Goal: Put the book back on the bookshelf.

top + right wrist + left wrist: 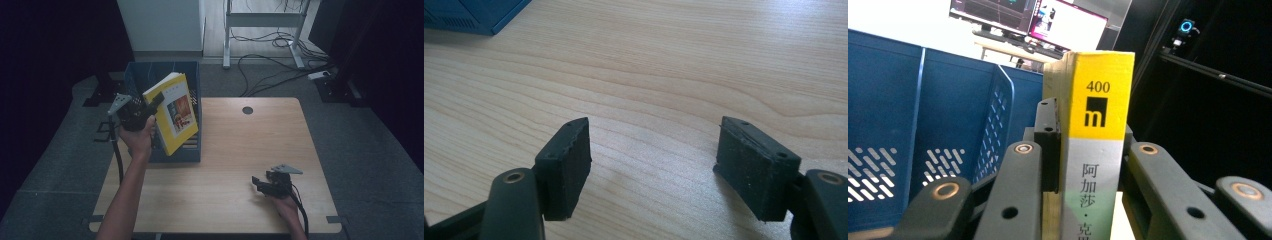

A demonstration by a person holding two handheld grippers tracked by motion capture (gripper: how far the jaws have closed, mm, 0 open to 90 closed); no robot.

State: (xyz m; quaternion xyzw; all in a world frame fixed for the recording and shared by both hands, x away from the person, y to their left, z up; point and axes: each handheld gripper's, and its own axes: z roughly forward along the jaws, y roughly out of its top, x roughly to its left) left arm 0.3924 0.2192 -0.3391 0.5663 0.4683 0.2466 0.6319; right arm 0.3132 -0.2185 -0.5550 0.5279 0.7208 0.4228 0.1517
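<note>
**A:** Where does your yellow book (174, 114) stand right now?

**B:** You have it clamped in your left gripper (150, 106), jaws pressed on either side near the spine, as the left gripper view shows with the yellow and grey spine (1096, 150) rising between them. It's up in the air, tilted, over the near part of the blue file box (145, 75) at the table's left edge.

**A:** So you'd call the pick-up done?

**B:** I'd say so: the book is off the table (240, 150) and fully in your grip. What looks left is the placing. You haven't got it down into a slot yet, and it isn't upright; you'd need to straighten it and lower it between the blue dividers (998, 125). Something already lies in the near compartment, though I can't tell what.

**A:** And your other hand?

**B:** Your right gripper (260, 184) rests low over the bare wood at the near right, jaws spread wide with nothing between them, well apart from the box and doing no work for now
</note>
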